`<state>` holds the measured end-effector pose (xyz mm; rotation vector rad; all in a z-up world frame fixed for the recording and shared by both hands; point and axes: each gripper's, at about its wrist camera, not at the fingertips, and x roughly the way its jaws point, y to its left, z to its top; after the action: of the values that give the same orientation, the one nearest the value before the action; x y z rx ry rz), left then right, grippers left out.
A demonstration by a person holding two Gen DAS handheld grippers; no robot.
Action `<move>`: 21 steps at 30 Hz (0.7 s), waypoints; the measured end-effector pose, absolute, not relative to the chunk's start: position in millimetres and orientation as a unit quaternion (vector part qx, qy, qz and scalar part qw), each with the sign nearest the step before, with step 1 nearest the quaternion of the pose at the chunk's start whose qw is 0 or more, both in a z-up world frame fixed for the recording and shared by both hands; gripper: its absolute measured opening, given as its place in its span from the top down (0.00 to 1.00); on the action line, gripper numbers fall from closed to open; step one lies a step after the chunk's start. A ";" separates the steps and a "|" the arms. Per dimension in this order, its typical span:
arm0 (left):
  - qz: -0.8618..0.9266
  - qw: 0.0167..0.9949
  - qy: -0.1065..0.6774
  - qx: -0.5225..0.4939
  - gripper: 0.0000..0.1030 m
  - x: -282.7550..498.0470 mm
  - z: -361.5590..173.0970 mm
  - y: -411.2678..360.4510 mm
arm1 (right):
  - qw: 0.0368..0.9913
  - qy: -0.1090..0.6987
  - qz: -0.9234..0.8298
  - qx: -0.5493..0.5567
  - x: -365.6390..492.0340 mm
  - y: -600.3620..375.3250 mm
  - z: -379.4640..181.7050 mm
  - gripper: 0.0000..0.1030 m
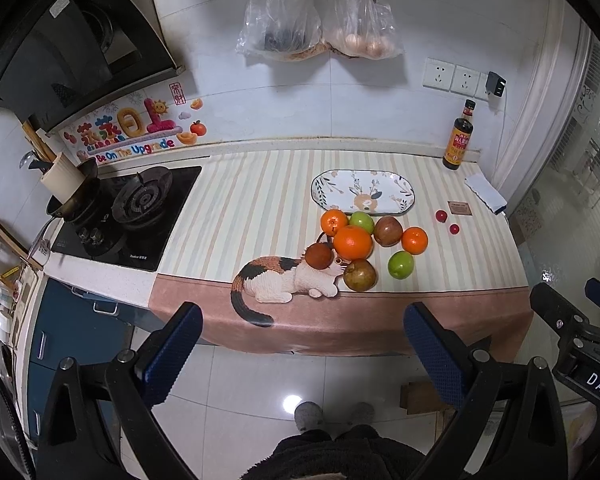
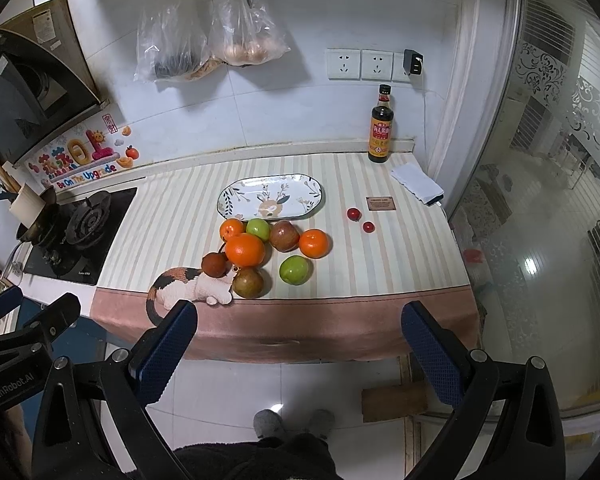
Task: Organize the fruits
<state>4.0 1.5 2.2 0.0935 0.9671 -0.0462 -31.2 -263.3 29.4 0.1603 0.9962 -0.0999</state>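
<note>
My left fingers [image 1: 302,344]: apart, holding nothing.
My right fingers [image 2: 298,344]: apart, holding nothing.
Fruits [image 1: 353,242]: bunched on the surface [image 1: 252,208], near the plate [image 1: 363,192].

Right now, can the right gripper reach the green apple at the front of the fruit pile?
Probably yes. The right gripper is open and empty, held back from the counter edge. The green apple sits at the pile's near right side, with only bare tablecloth before it.

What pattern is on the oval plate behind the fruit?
The oval plate is white with a deer in the middle and leafy sprigs around it, clearest in the right wrist view.
</note>
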 end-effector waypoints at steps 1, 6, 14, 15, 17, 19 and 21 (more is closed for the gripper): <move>-0.023 0.884 0.465 0.045 0.00 4.1 2.1 1.4 | 0.874 0.478 -0.047 0.077 -30.9 -263.9 29.3 0.00; -0.023 0.883 0.466 0.045 0.00 5.3 0.8 3.0 | 0.873 0.479 -0.047 0.078 -25.7 -263.2 29.6 0.00; -0.023 0.883 0.466 0.045 0.00 5.3 -8.0 6.0 | 0.873 0.479 -0.047 0.078 -25.8 -263.2 28.9 0.00; -0.023 0.883 0.466 0.045 0.00 5.3 -8.9 6.4 | 0.873 0.480 -0.047 0.078 -25.7 -263.2 28.9 0.00; -0.023 0.883 0.466 0.045 0.00 5.5 -8.2 6.1 | 0.873 0.479 -0.048 0.078 -25.4 -263.2 29.3 0.00; -0.023 0.883 0.466 0.045 0.00 6.0 -10.0 7.1 | 0.873 0.478 -0.048 0.078 -24.1 -263.1 28.9 0.00; -0.023 0.883 0.467 0.046 0.00 6.2 -8.6 6.4 | 0.873 0.479 -0.048 0.078 -22.9 -262.9 28.0 0.00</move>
<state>6.2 6.4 -8.6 0.0952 0.9713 -0.0481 -22.9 -262.9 28.0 0.1633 0.9997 -0.1004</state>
